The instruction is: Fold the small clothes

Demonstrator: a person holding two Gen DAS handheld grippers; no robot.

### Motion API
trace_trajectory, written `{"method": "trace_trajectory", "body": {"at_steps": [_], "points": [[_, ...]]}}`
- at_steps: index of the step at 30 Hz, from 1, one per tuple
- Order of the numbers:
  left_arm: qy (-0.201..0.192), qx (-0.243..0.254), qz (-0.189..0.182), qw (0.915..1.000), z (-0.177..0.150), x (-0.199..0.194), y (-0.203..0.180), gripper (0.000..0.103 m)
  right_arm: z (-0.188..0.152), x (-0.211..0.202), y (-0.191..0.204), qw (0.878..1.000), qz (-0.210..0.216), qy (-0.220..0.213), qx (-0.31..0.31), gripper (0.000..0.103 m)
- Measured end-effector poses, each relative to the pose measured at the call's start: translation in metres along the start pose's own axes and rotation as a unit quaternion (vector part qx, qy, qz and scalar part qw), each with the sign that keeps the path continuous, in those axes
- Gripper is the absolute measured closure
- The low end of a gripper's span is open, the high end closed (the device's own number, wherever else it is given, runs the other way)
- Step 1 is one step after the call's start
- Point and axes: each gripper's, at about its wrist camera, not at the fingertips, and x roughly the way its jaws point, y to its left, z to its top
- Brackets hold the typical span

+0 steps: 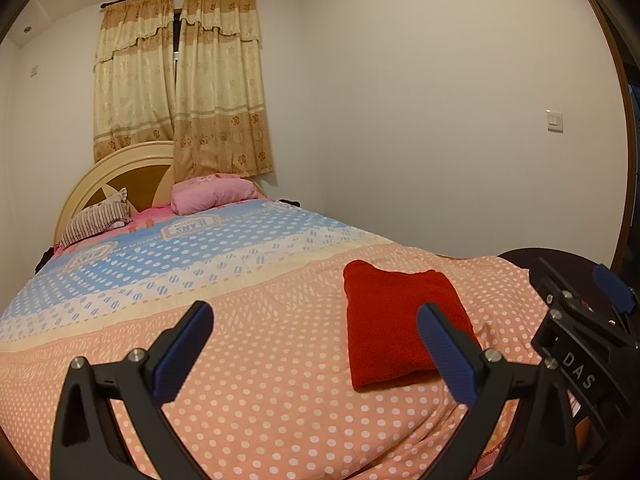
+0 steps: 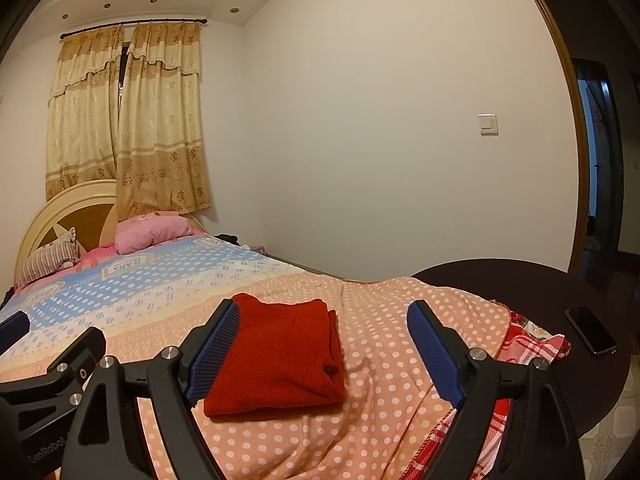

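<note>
Far left: we see a striped cushion (image 1: 98, 216) leaning at the cream rounded wooden headboard (image 1: 116, 168), with a pink pillow (image 1: 212, 194) just to its right.
Curtains: beige floral curtains (image 1: 180, 84) hang closed above the headboard on the far wall.
Bedding: we look along a polka-dot quilt, blue far and peach near (image 1: 260, 360), covering the bed.
Left gripper: our black left gripper with blue ribbed pads (image 1: 316, 344) hovers low over the peach quilt, its fingers spread wide apart and holding nothing.
Garment: the red fuzzy knit garment, folded into a neat rectangle (image 1: 396, 320), lies flat on the peach part, right of the left gripper's centre; its near right corner sits behind that gripper's right finger.
Right gripper: our black right gripper with blue ribbed pads (image 2: 324, 344) is likewise spread wide and empty; the folded garment (image 2: 276, 356) lies between its fingers, toward the left one.
Right side: a red plaid cloth (image 2: 532, 344) peeks from under the quilt's edge.
Far right: a dark smartphone (image 2: 590, 330) rests on a dark round table (image 2: 520, 276); a white wall switch (image 2: 488, 124) sits above.
</note>
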Motion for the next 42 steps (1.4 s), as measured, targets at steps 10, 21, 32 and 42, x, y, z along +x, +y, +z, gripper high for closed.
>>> {"method": "trace_trajectory", "body": {"at_steps": [10, 21, 32, 42], "points": [[0.006, -0.001, -0.003, 1.0, 0.0, 0.003, 0.0, 0.0, -0.001, 0.003, -0.003, 1.0, 0.0, 0.005, 0.002, 0.017], [0.008, -0.001, 0.001, 1.0, -0.001, 0.005, 0.0, 0.0, -0.003, 0.005, -0.004, 1.0, -0.003, 0.008, 0.002, 0.017], [0.029, 0.012, 0.025, 0.9992, -0.004, 0.017, -0.002, 0.0, -0.007, 0.011, -0.004, 1.0, -0.006, 0.015, 0.0, 0.017], [0.047, -0.005, 0.008, 0.9989, -0.008, 0.025, 0.007, 0.0, -0.01, 0.017, -0.005, 1.0, -0.005, 0.029, -0.002, 0.017]]}}
